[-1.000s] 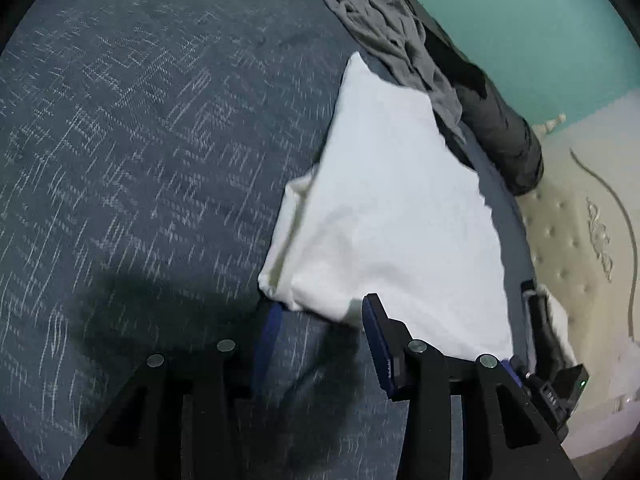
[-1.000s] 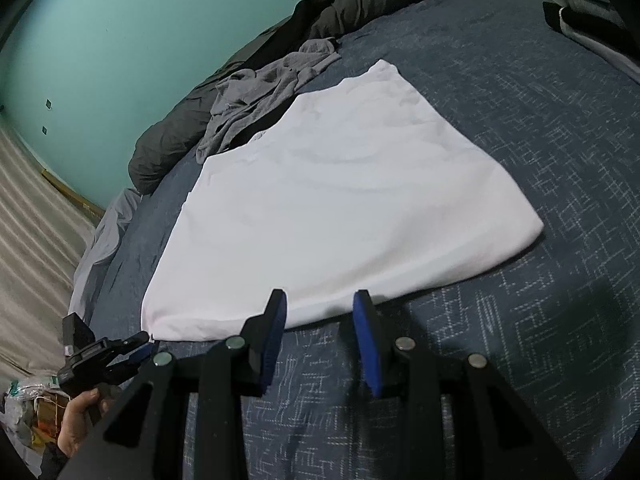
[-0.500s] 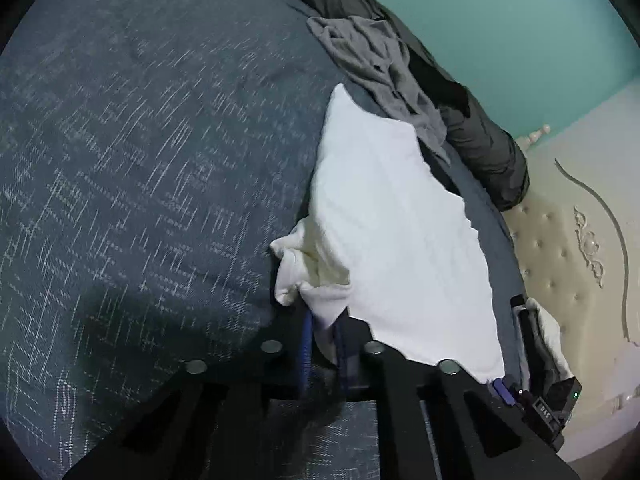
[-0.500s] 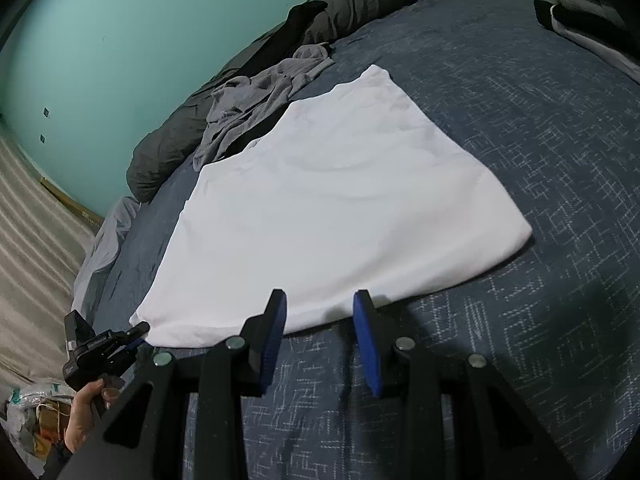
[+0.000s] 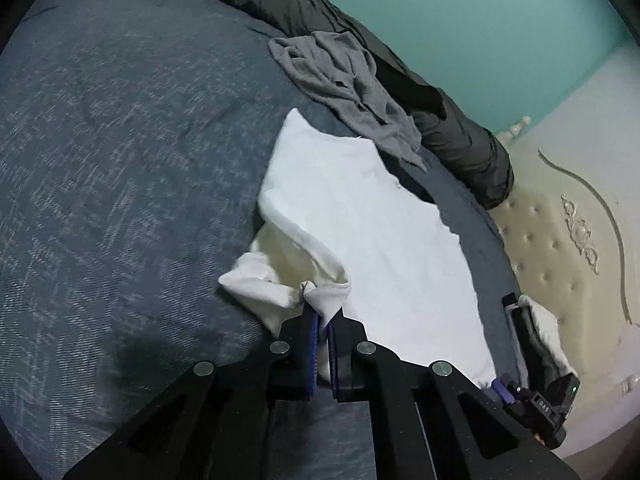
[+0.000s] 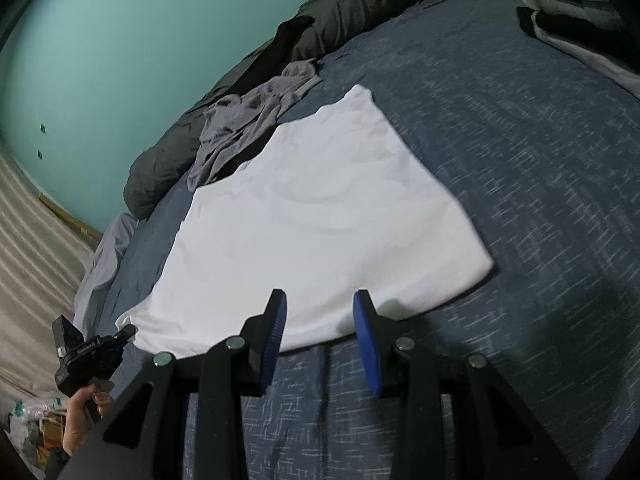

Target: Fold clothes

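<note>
Two grippers are in my feeds, and only one has cloth in it. My left gripper (image 5: pixel 323 322) has its blue pads (image 5: pixel 313 332) pinched tight on a bunched corner of the white cotton garment (image 5: pixel 360 224), which rises off the bed in a small peak right at the fingertips; the cloth just beyond it, toward 10 o'clock of the grip, is rumpled into a loose fold. The garment lies otherwise flat on the dark blue flecked bedspread (image 5: pixel 120 152), stretching from the pinch toward 1 o'clock in the left wrist view. My right gripper (image 6: pixel 320 320) has its jaws parted with nothing between them, hovering over the garment's (image 6: pixel 320 216) near hem, which crosses behind the two blue pads (image 6: pixel 366 332); I cannot tell whether the tips touch the fabric. In the right wrist view the garment fills the middle, with a crumpled grey shirt (image 6: pixel 256 120) at 11 o'clock touching its far edge, and a dark grey rolled quilt (image 6: pixel 304 40) beyond that along the teal wall (image 6: pixel 120 40). At 8 o'clock in that same view I see the hand (image 6: pixel 86 412) holding the left gripper's handle. A stack of folded white and dark clothes (image 6: pixel 572 8) sits at 1 o'clock.
</note>
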The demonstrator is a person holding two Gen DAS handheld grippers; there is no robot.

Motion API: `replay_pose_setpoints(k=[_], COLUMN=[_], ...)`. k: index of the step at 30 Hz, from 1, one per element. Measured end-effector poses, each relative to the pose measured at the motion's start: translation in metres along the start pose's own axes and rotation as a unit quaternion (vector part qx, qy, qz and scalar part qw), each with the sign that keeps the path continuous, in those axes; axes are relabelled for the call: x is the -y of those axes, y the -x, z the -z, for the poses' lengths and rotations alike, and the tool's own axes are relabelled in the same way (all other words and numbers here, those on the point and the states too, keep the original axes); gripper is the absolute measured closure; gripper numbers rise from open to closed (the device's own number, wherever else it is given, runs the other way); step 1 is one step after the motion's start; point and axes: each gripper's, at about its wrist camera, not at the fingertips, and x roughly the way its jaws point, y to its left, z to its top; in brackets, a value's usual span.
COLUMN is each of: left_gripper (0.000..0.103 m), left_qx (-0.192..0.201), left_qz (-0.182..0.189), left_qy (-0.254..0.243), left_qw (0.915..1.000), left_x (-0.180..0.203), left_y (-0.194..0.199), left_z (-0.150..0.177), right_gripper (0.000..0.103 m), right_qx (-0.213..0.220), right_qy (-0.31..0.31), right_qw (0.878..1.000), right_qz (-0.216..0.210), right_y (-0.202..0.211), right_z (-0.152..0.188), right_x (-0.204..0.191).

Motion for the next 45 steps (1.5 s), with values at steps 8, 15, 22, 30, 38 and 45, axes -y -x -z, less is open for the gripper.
replay_pose_setpoints(k=[8, 15, 22, 30, 38, 45], left_gripper=[0.099, 0.099, 0.099, 0.099, 0.099, 0.087], left_qx=[-0.001, -0.011, -0.044, -0.145, -0.230, -0.223], left_qz=[0.003, 0.011, 0.047, 0.095, 0.062, 0.043], left_qy=[-0.035, -0.075, -0.145, -0.250, -0.292, -0.286], left_qw=[0.9994, 0.9970, 0.9873, 0.9527, 0.9265, 0.9311], left_x=[0.051, 0.109, 0.201, 0.316, 0.325, 0.309], left_y=[-0.007, -0.018, -0.047, -0.127, -0.191, -0.179], left_z=[-0.019, -0.032, -0.026, 0.060, 0.134, 0.122], right_gripper=[0.069, 0.069, 0.069, 0.069, 0.069, 0.069], right_qx=[0.018, 0.026, 0.033, 0.049, 0.048, 0.029], right_qy=[-0.025, -0.041, -0.054, -0.084, -0.102, -0.097], right_qw=[1.000, 0.999, 0.998, 0.995, 0.994, 0.995], right_qz=[-0.005, -0.012, -0.017, -0.018, -0.015, -0.022], right_y=[0.012, 0.021, 0.028, 0.041, 0.043, 0.031], right_z=[-0.014, -0.023, -0.033, -0.042, -0.048, -0.049], right_x=[0.021, 0.033, 0.044, 0.065, 0.079, 0.076])
